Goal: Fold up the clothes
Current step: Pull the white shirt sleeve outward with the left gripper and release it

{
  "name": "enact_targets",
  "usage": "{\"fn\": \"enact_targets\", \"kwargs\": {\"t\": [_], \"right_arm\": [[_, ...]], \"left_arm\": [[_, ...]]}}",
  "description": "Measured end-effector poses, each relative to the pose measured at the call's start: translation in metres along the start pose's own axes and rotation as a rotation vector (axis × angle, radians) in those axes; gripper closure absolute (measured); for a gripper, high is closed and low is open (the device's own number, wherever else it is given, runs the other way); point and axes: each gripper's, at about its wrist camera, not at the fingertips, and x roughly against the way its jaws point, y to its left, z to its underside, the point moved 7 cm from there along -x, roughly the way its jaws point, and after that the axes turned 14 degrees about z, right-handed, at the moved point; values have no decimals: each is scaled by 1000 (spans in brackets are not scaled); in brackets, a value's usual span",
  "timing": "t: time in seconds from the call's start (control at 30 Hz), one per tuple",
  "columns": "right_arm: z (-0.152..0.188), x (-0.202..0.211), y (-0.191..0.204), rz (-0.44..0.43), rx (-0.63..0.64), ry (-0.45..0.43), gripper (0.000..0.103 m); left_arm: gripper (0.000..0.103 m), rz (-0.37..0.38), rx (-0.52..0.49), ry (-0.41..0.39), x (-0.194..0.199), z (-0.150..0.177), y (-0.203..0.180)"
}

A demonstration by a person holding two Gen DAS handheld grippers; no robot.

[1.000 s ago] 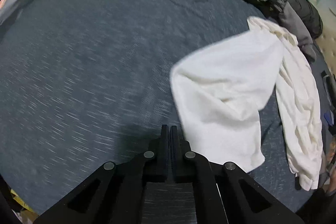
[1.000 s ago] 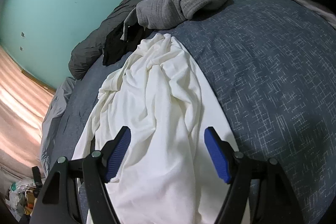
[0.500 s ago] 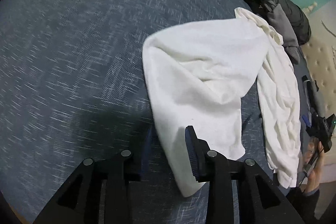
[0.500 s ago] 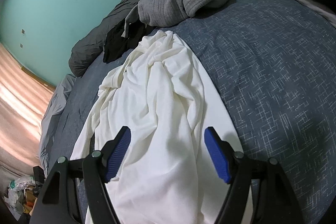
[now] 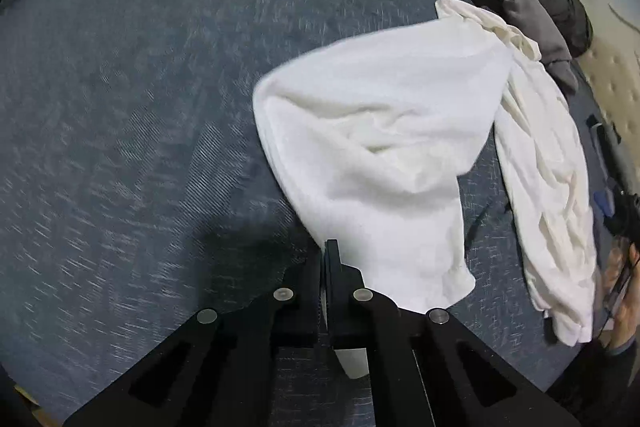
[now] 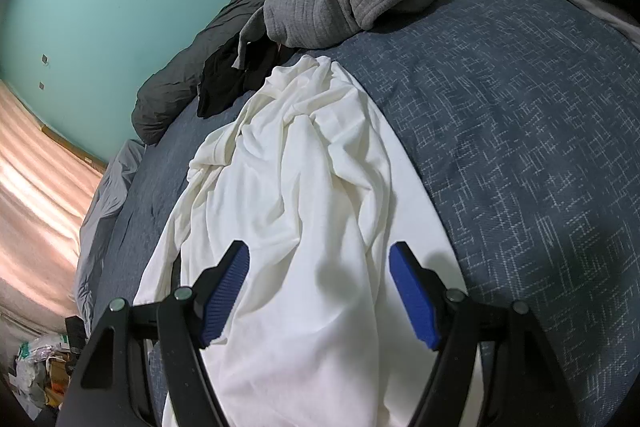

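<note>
The crumpled white cotton garment (image 5: 384,147) lies on the blue-grey woven bedspread (image 5: 140,107), and from where I stand the left gripper (image 5: 327,259) has its black jaws pressed together at the garment's near edge, at about six o'clock of the folded panel. A sliver of white shows between and below the jaws, so it looks to be pinching the hem there, though the contact itself is partly hidden. Those jaws have just closed down with the cloth edge between them. A grip at that corner makes sense: it gives a handle for drawing the panel out flat or carrying it across for a fold.

The right gripper (image 6: 320,291) hangs over the long bunched part of the same garment, its blue ribbed pads (image 6: 412,299) standing wide apart with wrinkled cloth beneath them and nothing clamped. I take it as waiting to pin or pick up the other end once the left side is secured.

The garment runs away from the right gripper toward twelve o'clock, where its far end reaches a grey ribbed knit sweater (image 6: 344,11) and a black garment (image 6: 232,79) heaped against a dark grey quilted duvet (image 6: 248,15). Those seem parked at the bed's far edge to keep the middle free for folding. The fold is barely begun; the cloth is still heavily creased.
</note>
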Motion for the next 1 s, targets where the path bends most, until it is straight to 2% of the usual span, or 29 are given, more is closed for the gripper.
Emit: {"fn": "enact_targets", "kwargs": {"t": [0.17,0.4,0.63,0.77,0.83,0.93,1.0], "right_arm": [[0,0,-1,0,0,2,30],[-1,-1,-2,9,-2,1,30],[-3,-2,-9,15,-14,4,30],[-11,4,-18,23,-42,-18,30],[-15,11,-25,36,-60,-32,30],[-21,20,-35,57,-87,-54,30],[-24,27,-39,69,-89,-60,30]], "left_arm": [[102,-139,-16,-17,27,-15,29],[102,-331,-3,-59,83,-39,91],[102,-424,38,-132,116,-65,120],[99,-396,86,-102,95,-75,126],[99,-369,71,-117,104,-63,124],[83,-333,64,-138,107,-54,113],[79,-294,58,-149,107,-49,101]]}}
